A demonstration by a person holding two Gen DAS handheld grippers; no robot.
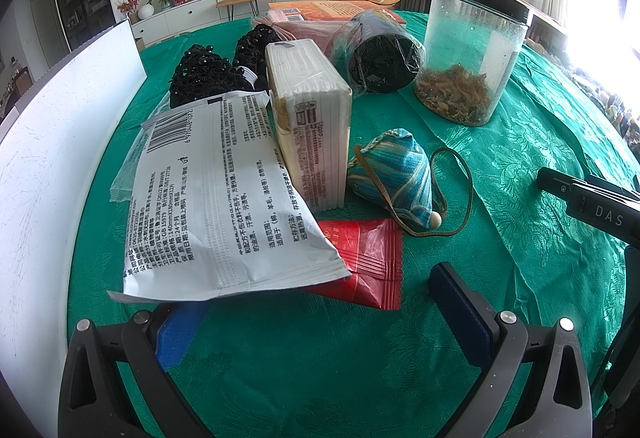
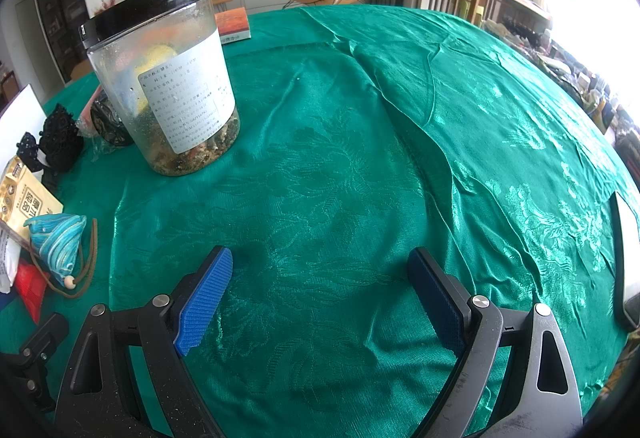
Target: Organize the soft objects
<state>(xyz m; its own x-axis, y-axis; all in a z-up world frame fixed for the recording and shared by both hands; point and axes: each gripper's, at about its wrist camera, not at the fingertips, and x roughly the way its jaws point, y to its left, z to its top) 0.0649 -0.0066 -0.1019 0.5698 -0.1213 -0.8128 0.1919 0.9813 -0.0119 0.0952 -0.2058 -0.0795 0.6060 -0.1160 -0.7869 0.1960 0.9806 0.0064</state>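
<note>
Left gripper [image 1: 320, 318]: jaws spread wide, nothing between them, low over the green tablecloth [image 1: 540, 142].
Right gripper [image 2: 320, 294]: released too, over bare cloth.
White wipes packet [image 1: 224, 198]: at 11 o'clock of the left gripper, its lower corner over the left pad.
Red sachet [image 1: 368, 258]: partly under that packet.
Tissue pack [image 1: 308, 118]: upright, at 12 o'clock.
Blue pouch [image 1: 392, 178]: touching the tissue pack's right side, corded.
Black beaded pieces [image 1: 208, 74]: farther back, possibly slippers.
Plastic jar [image 2: 168, 86]: at 10 o'clock from the right gripper.
</note>
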